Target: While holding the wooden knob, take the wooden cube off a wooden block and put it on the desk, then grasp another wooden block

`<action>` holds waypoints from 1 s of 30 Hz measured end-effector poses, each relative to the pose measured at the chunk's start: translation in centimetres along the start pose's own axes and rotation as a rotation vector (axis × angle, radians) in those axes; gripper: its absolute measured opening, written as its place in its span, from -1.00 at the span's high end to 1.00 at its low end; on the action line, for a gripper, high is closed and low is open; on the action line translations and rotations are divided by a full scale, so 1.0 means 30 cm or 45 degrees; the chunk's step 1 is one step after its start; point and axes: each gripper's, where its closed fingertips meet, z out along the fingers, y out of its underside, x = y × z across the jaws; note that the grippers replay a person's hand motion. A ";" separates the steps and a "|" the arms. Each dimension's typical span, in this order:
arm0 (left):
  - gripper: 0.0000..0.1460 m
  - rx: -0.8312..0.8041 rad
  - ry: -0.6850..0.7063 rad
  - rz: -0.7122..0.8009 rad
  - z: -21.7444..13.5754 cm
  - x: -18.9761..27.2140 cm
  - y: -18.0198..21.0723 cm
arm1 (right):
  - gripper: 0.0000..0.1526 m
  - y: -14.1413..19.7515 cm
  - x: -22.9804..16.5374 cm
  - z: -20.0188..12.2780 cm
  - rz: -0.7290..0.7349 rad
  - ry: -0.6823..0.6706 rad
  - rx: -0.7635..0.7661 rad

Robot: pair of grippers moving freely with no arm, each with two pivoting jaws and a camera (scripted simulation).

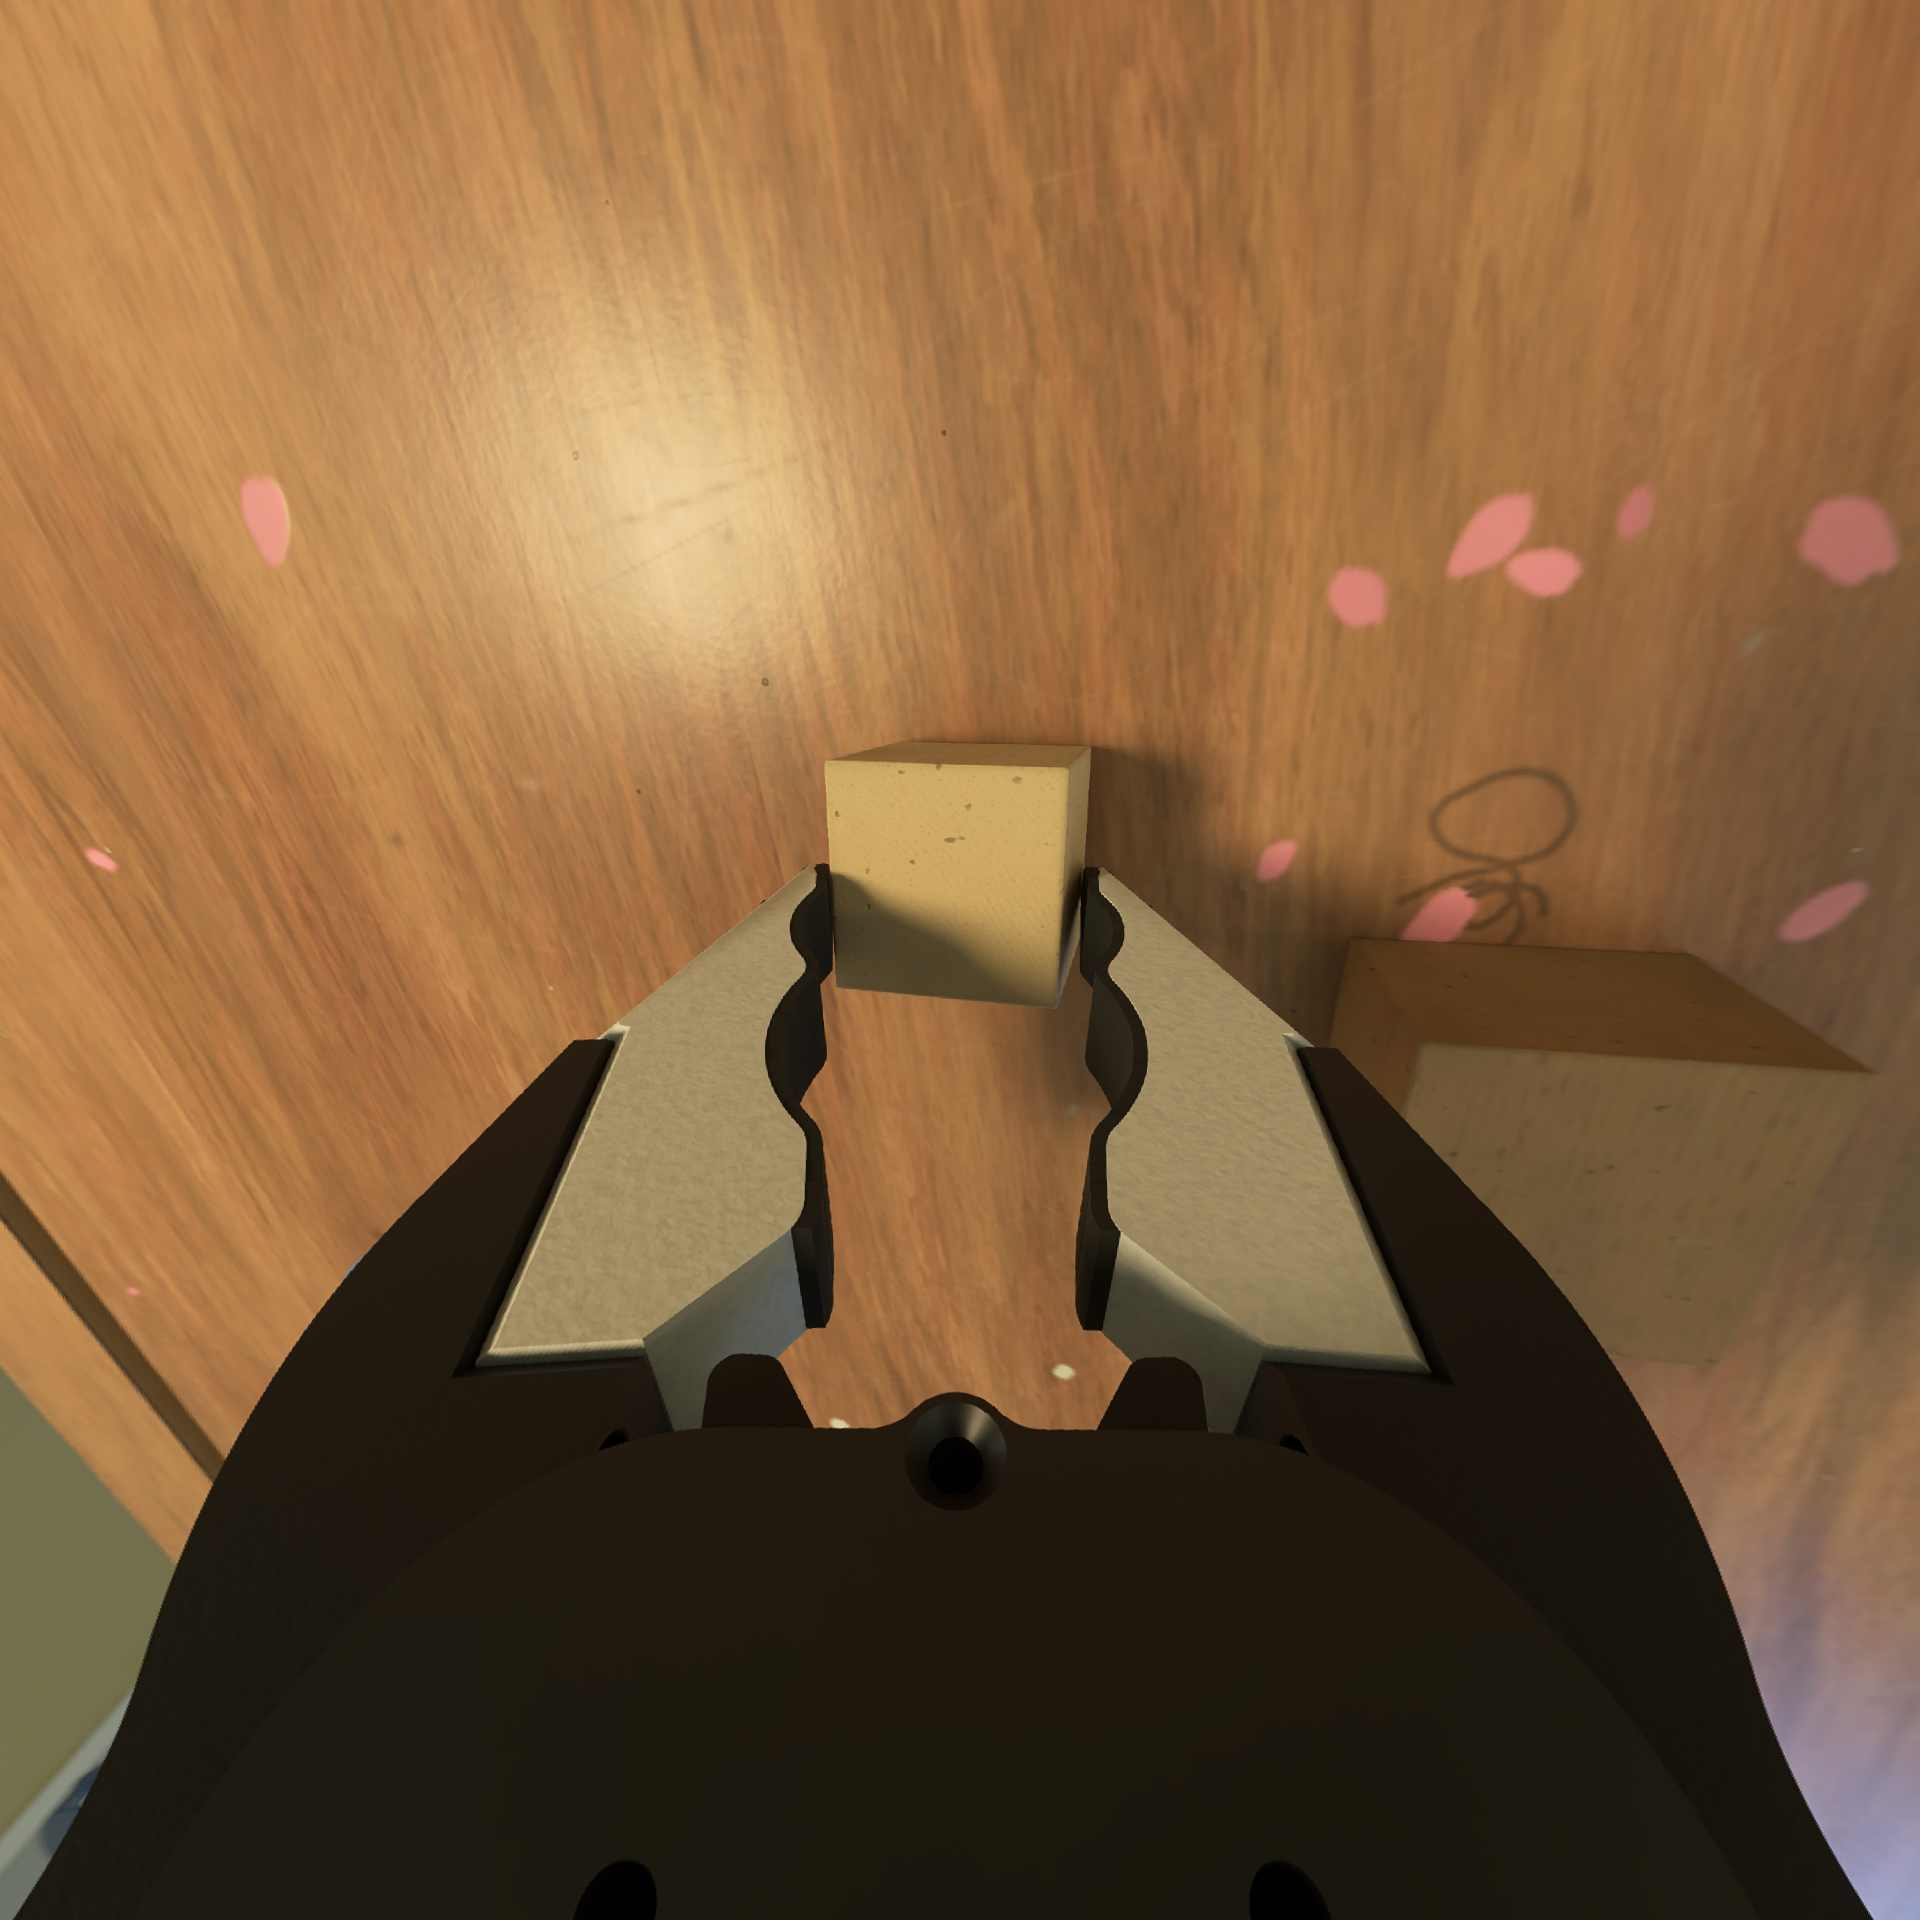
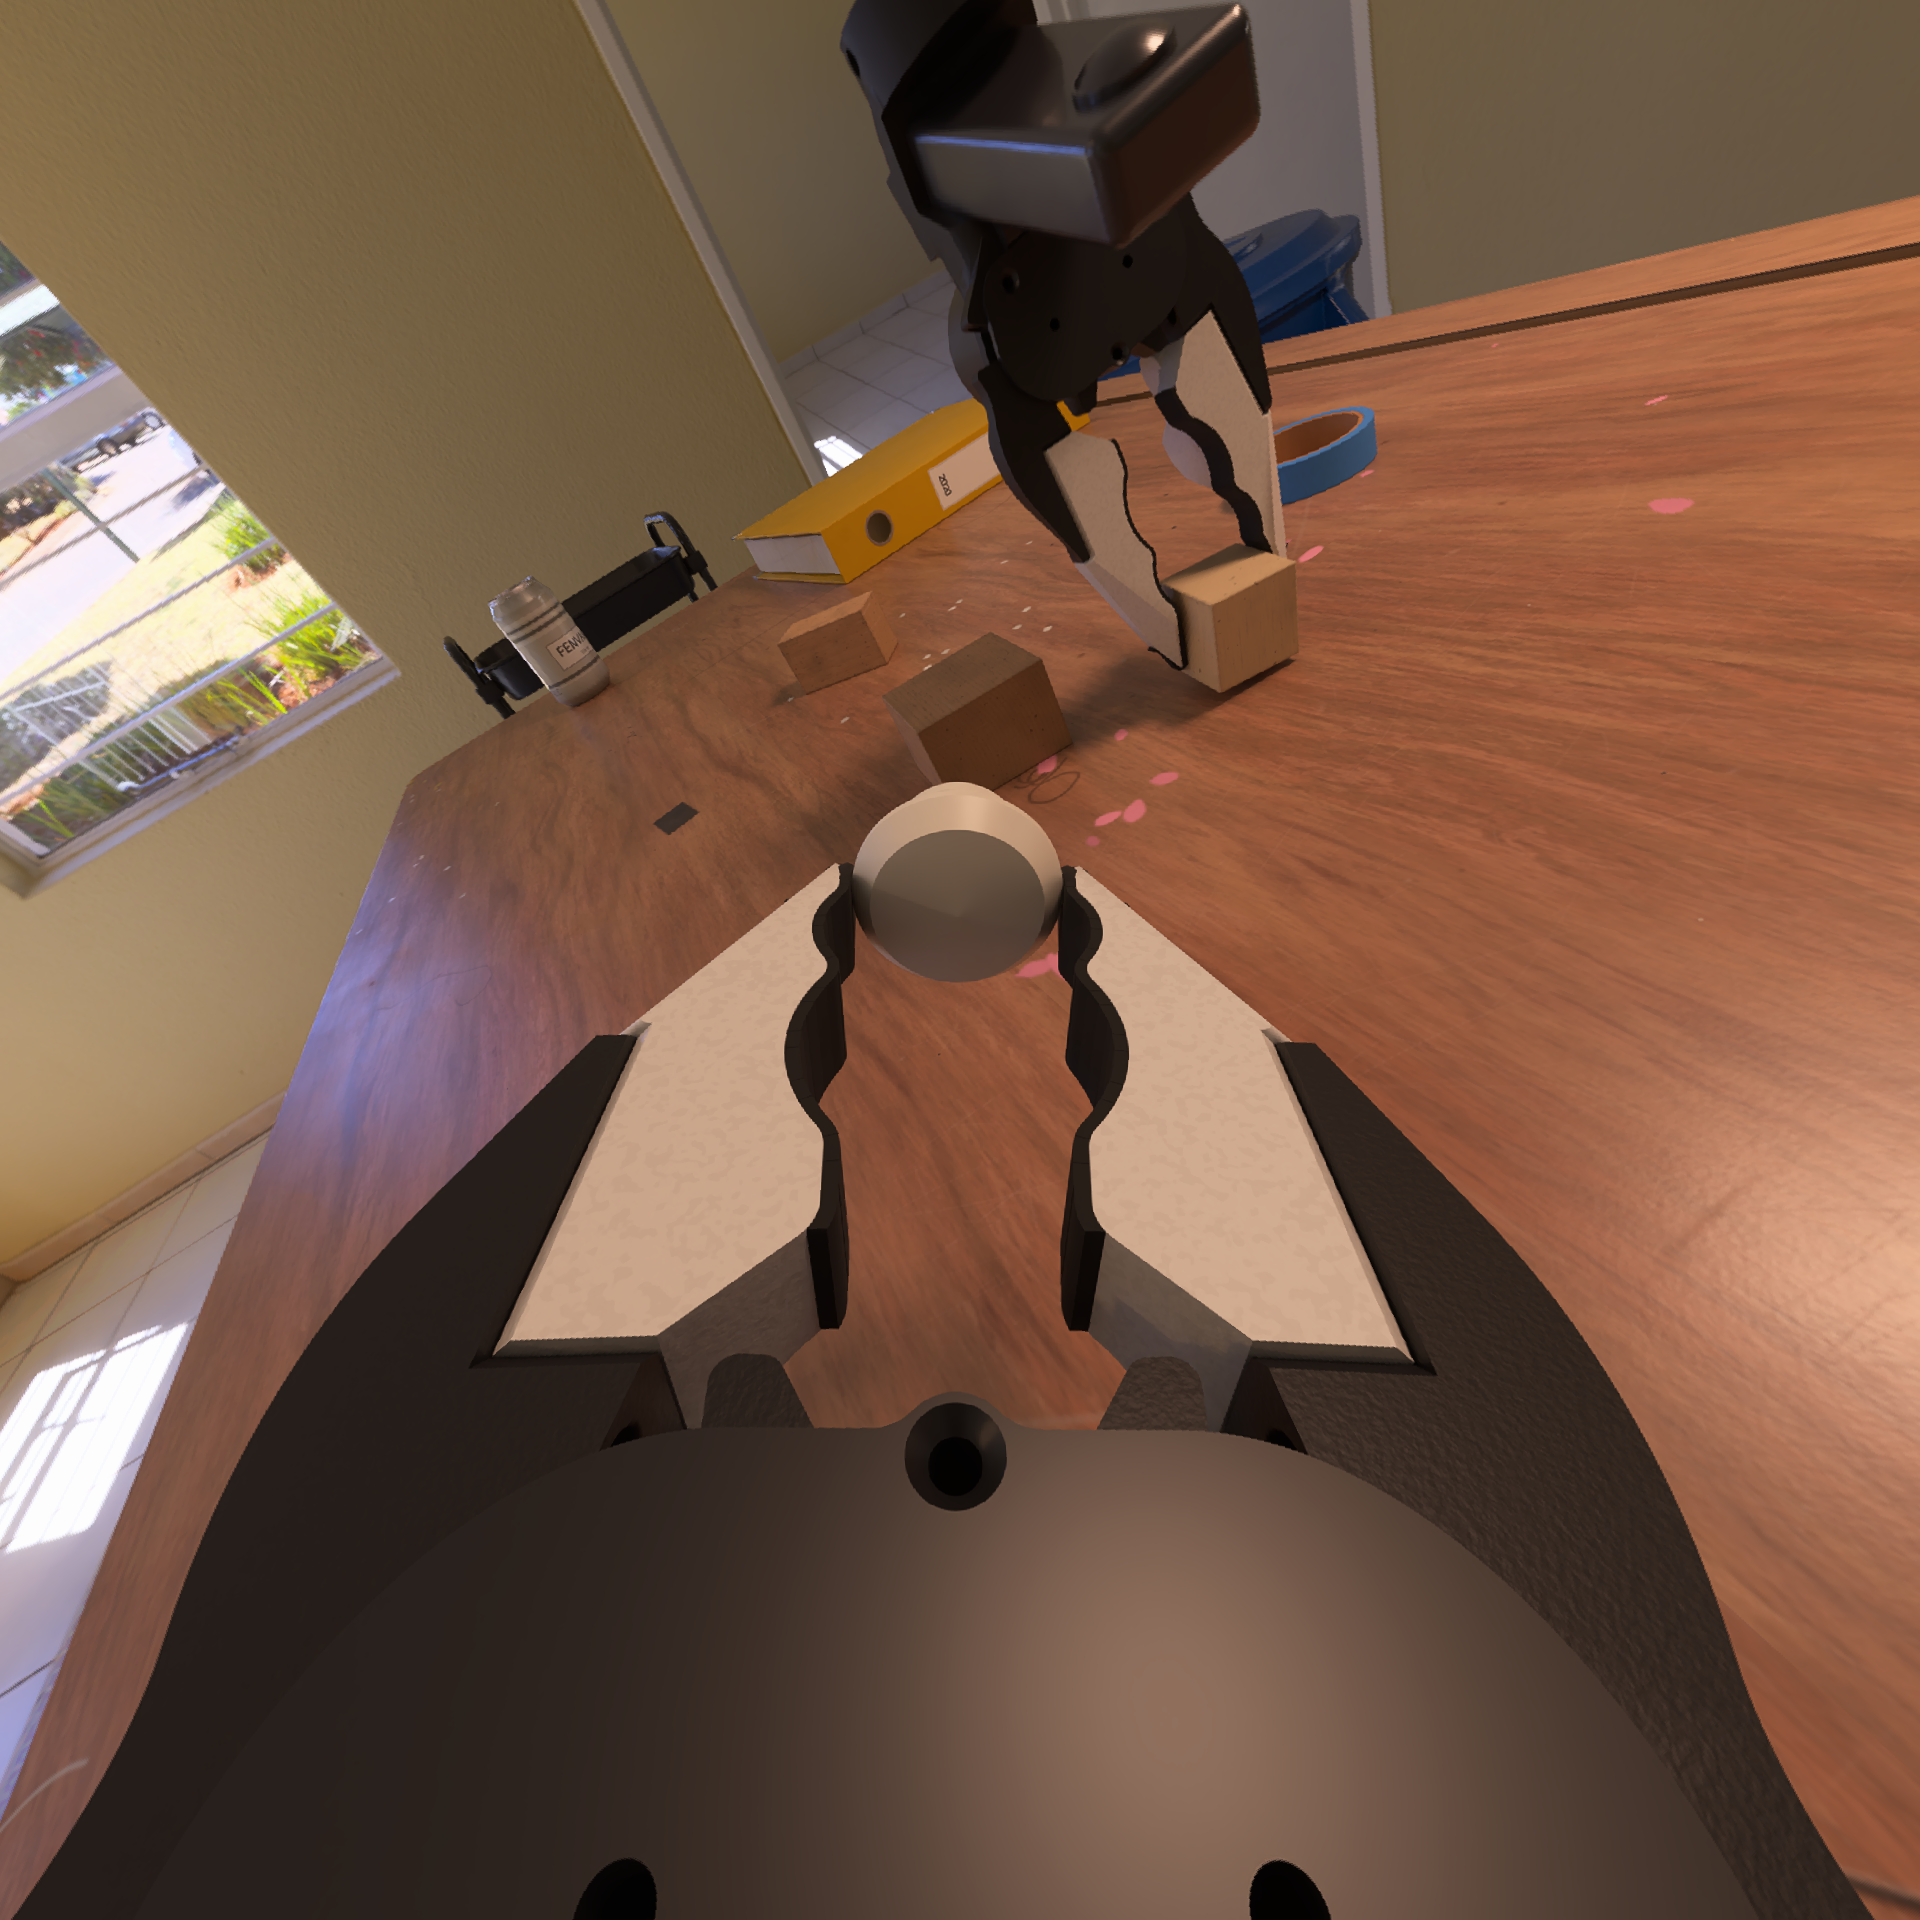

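My left gripper (image 1: 956,920) is shut on the pale wooden cube (image 1: 951,862), fingertips pressed on its two sides. In the right wrist view the left gripper (image 2: 1221,603) points down and holds the cube (image 2: 1247,623) at the desk surface (image 2: 1558,935); I cannot tell if it touches. A larger wooden block (image 1: 1621,1143) lies on the desk just right of the cube, and shows again in the right wrist view (image 2: 982,707). A second wooden block (image 2: 836,639) lies beyond it. My right gripper (image 2: 956,920) is shut on the round wooden knob (image 2: 956,894) above the desk.
A yellow binder (image 2: 883,499), a blue tape roll (image 2: 1325,442), a can (image 2: 545,639) and a black tray (image 2: 613,603) stand at the far end of the desk. Pink petals (image 1: 1496,530) are scattered on the wood. The desk's left edge (image 2: 343,987) drops to a tiled floor.
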 end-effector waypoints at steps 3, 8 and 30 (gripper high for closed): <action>-0.08 0.009 0.022 -0.069 -0.041 0.014 0.000 | 0.49 0.001 -0.001 0.000 0.006 -0.006 -0.002; -0.31 0.044 -0.133 -0.306 -0.238 0.053 0.024 | 0.49 0.001 0.002 -0.008 0.057 -0.021 0.011; -0.61 0.284 -0.727 -1.933 -0.106 0.400 0.157 | 0.49 0.012 -0.010 0.014 0.150 -0.109 -0.019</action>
